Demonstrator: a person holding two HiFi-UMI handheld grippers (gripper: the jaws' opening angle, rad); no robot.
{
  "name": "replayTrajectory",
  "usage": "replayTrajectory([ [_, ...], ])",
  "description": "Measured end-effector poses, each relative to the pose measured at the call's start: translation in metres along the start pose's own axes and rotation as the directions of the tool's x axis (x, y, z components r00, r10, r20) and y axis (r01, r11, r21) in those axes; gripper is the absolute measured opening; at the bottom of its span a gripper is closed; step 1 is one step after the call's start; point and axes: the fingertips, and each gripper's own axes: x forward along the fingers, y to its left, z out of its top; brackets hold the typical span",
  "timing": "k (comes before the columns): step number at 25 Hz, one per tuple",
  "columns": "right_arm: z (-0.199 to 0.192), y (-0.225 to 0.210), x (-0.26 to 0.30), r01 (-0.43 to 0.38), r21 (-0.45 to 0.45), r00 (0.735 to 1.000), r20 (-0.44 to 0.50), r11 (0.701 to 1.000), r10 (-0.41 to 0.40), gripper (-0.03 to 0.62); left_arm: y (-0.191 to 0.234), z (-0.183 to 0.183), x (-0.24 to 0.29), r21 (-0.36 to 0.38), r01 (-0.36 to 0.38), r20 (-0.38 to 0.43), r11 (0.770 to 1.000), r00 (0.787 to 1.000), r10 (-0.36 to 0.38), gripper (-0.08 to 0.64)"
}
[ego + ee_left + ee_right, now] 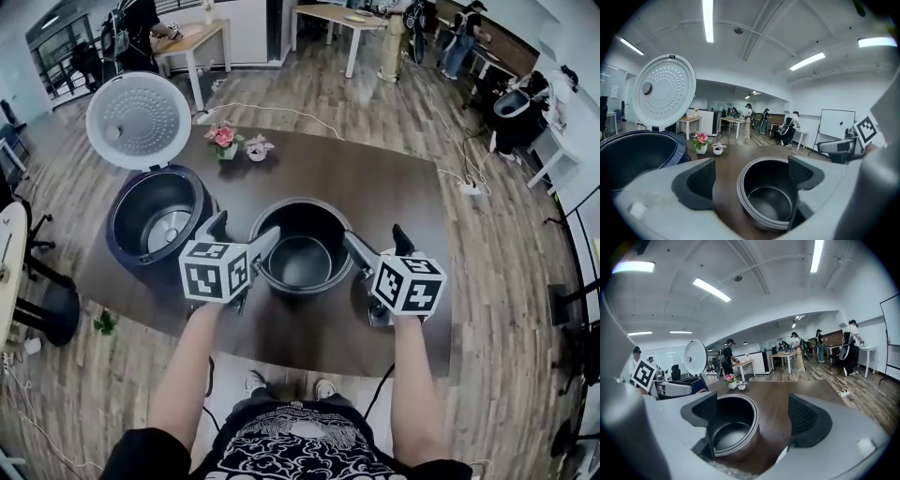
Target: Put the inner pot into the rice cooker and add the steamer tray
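The dark inner pot (302,248) stands empty on the brown table (375,178), to the right of the rice cooker (155,220). The cooker's round white lid (139,120) is up and its well is open. My left gripper (244,228) is open, its right jaw close against the pot's left rim. My right gripper (373,236) is open too, with its left jaw at the pot's right rim. In the left gripper view the pot (771,197) fills most of the gap of the left gripper (750,173). In the right gripper view the pot (733,427) sits behind the left jaw of the right gripper (752,416). No steamer tray shows.
Two small flower pots (225,139) (258,147) stand at the table's far side behind the cooker. A cable and power strip (469,187) lie on the floor to the right. An office chair (47,309) is at the left. Desks and people are far back.
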Motion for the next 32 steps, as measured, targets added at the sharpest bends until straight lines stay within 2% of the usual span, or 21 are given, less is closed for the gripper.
replayTrajectory([
  [11, -0.009, 0.021, -0.016, 0.127, 0.034, 0.992, 0.001, 0.991, -0.127, 0.442, 0.0, -0.005, 0.005, 0.033, 0.163, -0.034, 0.986, 0.986, -0.162, 0.489],
  [17, -0.016, 0.031, -0.017, 0.157, 0.037, 0.988, -0.003, 0.987, -0.157, 0.426, 0.003, -0.01, 0.005, 0.049, 0.208, -0.046, 0.977, 0.977, -0.206, 0.489],
  [22, -0.021, 0.03, -0.013, 0.157, 0.048, 0.988, -0.019, 0.986, -0.156, 0.41, 0.005, -0.017, 0.008, 0.04, 0.216, -0.066, 0.976, 0.975, -0.213, 0.489],
  [26, -0.032, 0.024, -0.002, 0.136, 0.058, 0.99, -0.054, 0.989, -0.133, 0.389, 0.005, -0.028, 0.017, 0.011, 0.203, -0.105, 0.979, 0.974, -0.201, 0.489],
  [30, -0.04, 0.018, 0.007, 0.1, 0.079, 0.992, -0.09, 0.992, -0.093, 0.359, 0.002, -0.042, 0.023, -0.065, 0.197, -0.148, 0.978, 0.967, -0.205, 0.482],
  [32, -0.045, 0.016, 0.012, 0.083, 0.089, 0.991, -0.109, 0.993, -0.073, 0.354, 0.0, -0.049, 0.024, -0.102, 0.199, -0.172, 0.975, 0.962, -0.214, 0.449],
])
